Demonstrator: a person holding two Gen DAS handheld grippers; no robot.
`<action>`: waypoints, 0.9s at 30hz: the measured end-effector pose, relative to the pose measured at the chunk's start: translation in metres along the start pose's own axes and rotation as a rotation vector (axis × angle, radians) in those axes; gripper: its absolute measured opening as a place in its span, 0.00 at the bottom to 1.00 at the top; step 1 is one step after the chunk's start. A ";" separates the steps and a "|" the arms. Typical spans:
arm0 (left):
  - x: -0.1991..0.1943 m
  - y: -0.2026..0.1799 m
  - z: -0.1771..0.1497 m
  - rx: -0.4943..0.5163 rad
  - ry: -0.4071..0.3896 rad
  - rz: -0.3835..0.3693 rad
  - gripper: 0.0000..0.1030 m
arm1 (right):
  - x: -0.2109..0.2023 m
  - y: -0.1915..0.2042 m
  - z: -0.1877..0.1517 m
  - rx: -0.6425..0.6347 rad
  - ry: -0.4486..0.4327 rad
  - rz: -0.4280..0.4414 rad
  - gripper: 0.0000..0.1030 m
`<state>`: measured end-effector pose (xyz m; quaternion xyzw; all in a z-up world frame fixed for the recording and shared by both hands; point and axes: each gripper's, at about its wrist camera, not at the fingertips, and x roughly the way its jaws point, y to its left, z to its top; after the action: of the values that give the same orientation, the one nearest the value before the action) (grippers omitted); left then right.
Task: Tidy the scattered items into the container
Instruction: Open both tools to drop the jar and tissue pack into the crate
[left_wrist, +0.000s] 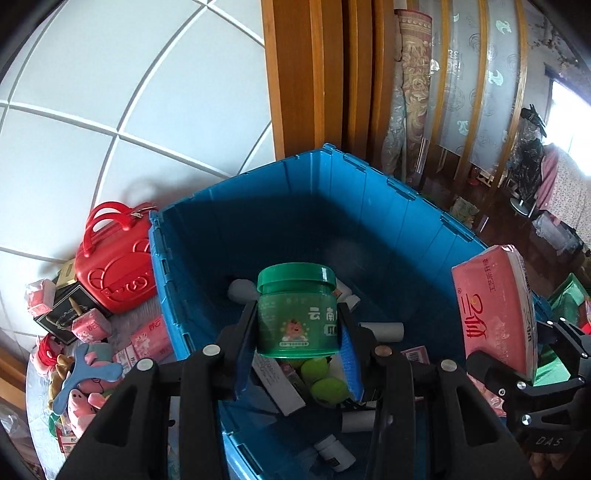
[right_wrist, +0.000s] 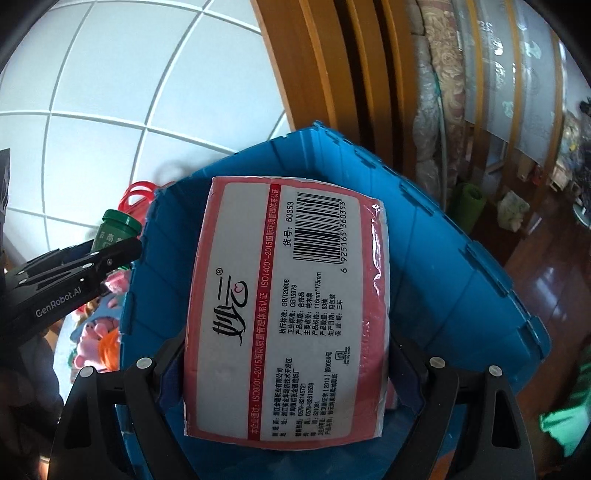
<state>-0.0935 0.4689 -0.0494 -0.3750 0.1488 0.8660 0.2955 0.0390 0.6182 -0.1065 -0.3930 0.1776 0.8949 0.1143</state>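
Observation:
My left gripper (left_wrist: 297, 332) is shut on a green jar (left_wrist: 297, 314) with a green lid and holds it above the open blue crate (left_wrist: 369, 199). My right gripper (right_wrist: 286, 365) is shut on a pink tissue pack (right_wrist: 288, 306) and holds it over the crate (right_wrist: 443, 258). The pack (left_wrist: 495, 314) and right gripper show at the right of the left wrist view. The jar (right_wrist: 116, 229) and left gripper show at the left of the right wrist view. Inside the crate lie two green balls (left_wrist: 321, 380), grey tubes (left_wrist: 384, 330), boxes and a small bottle (left_wrist: 334, 452).
Left of the crate stand a red toy case (left_wrist: 114, 266), black box (left_wrist: 62, 314), small pink tissue packs (left_wrist: 90, 325), pink plush toys and a blue boomerang (left_wrist: 88, 373). A white tiled wall, a wooden door frame (left_wrist: 295, 74) and a dark wood floor lie beyond.

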 end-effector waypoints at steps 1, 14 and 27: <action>0.002 -0.004 0.001 0.006 -0.002 -0.005 0.39 | 0.001 -0.004 0.001 0.005 0.001 -0.007 0.86; -0.015 0.027 -0.009 -0.079 -0.054 0.011 1.00 | -0.005 0.000 0.006 0.017 -0.086 -0.079 1.00; -0.065 0.156 -0.118 -0.242 -0.026 0.195 1.00 | 0.000 0.120 -0.001 -0.196 -0.093 0.123 1.00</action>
<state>-0.0893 0.2641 -0.0759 -0.3803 0.0753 0.9070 0.1646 -0.0010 0.5087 -0.0800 -0.3487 0.1073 0.9306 0.0283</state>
